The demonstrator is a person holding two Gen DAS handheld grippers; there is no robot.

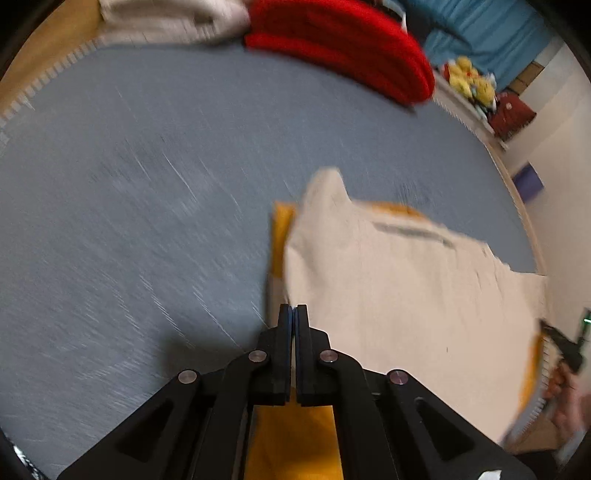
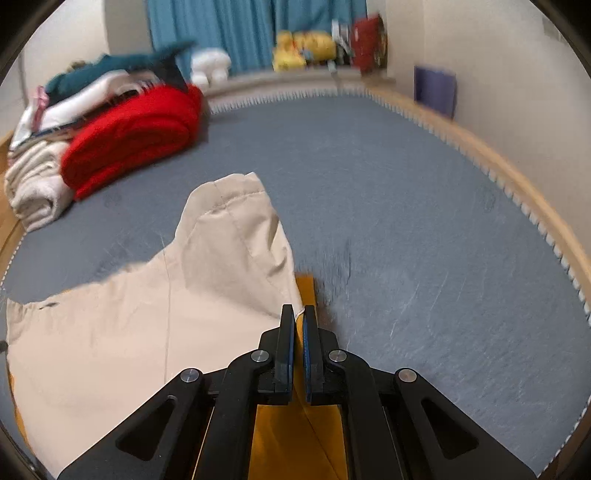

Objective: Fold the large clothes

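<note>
A large beige garment with a yellow lining (image 1: pixel 399 295) lies spread over the grey-blue bed surface (image 1: pixel 129 203). My left gripper (image 1: pixel 293 308) is shut on its left edge, yellow lining showing under the fingers. In the right wrist view the same garment (image 2: pixel 147 314) lies to the left, its hood-like end pointing away. My right gripper (image 2: pixel 299 310) is shut on the garment's right edge, a thin fold of cloth between the pads. The other gripper (image 1: pixel 565 350) and a hand show at the far right of the left view.
A folded red blanket (image 2: pixel 133 136) and beige and white folded laundry (image 2: pixel 37 184) are stacked at the far left of the bed. A wooden bed frame (image 2: pixel 517 173) rims the mattress. Blue curtains (image 2: pixel 221 33), yellow plush toys (image 2: pixel 303 48) and a purple box (image 2: pixel 434 90) stand behind.
</note>
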